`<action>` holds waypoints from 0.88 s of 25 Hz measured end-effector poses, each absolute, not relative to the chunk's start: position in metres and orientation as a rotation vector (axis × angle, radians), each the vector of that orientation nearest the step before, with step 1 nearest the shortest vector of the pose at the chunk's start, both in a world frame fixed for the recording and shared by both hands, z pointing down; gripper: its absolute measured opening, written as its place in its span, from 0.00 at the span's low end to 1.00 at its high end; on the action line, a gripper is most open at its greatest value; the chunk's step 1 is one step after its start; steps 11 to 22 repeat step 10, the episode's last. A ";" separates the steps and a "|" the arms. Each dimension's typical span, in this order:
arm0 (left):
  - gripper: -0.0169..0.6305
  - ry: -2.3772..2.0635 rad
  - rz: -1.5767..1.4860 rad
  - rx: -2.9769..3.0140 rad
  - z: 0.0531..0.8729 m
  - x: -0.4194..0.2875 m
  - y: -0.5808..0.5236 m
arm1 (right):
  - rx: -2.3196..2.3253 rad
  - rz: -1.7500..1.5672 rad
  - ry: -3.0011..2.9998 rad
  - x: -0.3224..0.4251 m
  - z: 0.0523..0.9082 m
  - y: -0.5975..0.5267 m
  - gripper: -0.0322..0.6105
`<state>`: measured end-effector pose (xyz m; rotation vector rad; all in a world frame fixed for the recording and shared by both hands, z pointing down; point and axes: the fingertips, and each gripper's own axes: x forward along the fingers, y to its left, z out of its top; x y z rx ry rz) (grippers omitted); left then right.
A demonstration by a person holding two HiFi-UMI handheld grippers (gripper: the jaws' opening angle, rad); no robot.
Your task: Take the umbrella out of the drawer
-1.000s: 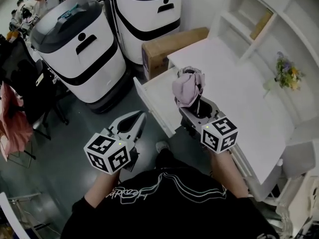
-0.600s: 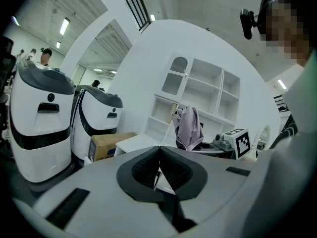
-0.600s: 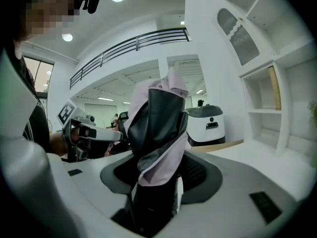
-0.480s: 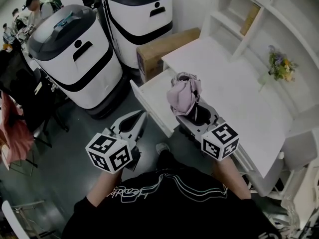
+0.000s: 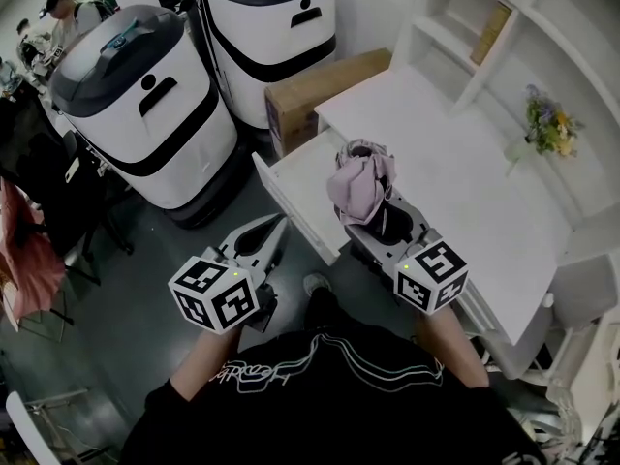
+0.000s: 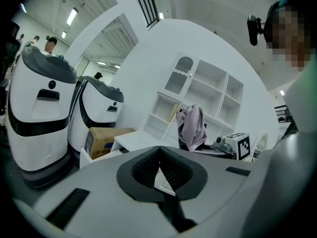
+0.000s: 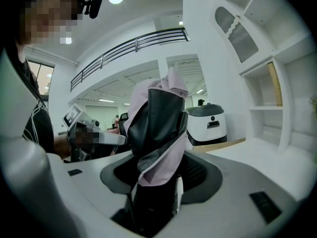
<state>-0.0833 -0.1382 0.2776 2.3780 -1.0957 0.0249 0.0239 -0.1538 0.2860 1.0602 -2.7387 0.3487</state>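
Note:
My right gripper (image 5: pixel 376 219) is shut on a folded pink umbrella (image 5: pixel 360 184) with a black lining, held upright above the pulled-out white drawer (image 5: pixel 295 190). In the right gripper view the umbrella (image 7: pixel 157 133) rises from between the jaws. My left gripper (image 5: pixel 263 240) hangs to the left of the drawer's front, over the floor, shut with nothing in it; its pads (image 6: pixel 171 170) meet at the tips. From the left gripper view the umbrella (image 6: pixel 193 127) and the right gripper's marker cube (image 6: pixel 239 145) show ahead.
Two white-and-black robot bases (image 5: pixel 145 100) stand at the back left beside a cardboard box (image 5: pixel 325 90). A white desk (image 5: pixel 465 187) with shelves (image 5: pixel 484 37) and a small flower vase (image 5: pixel 547 134) fills the right. People (image 5: pixel 58 8) sit far left.
The right gripper with the umbrella has shifted slightly, staying above the drawer. The left gripper has barely moved.

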 end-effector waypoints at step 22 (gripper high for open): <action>0.06 -1.058 0.044 2.378 0.289 -0.076 -0.146 | 1.083 0.374 -2.700 0.029 0.299 -0.160 0.42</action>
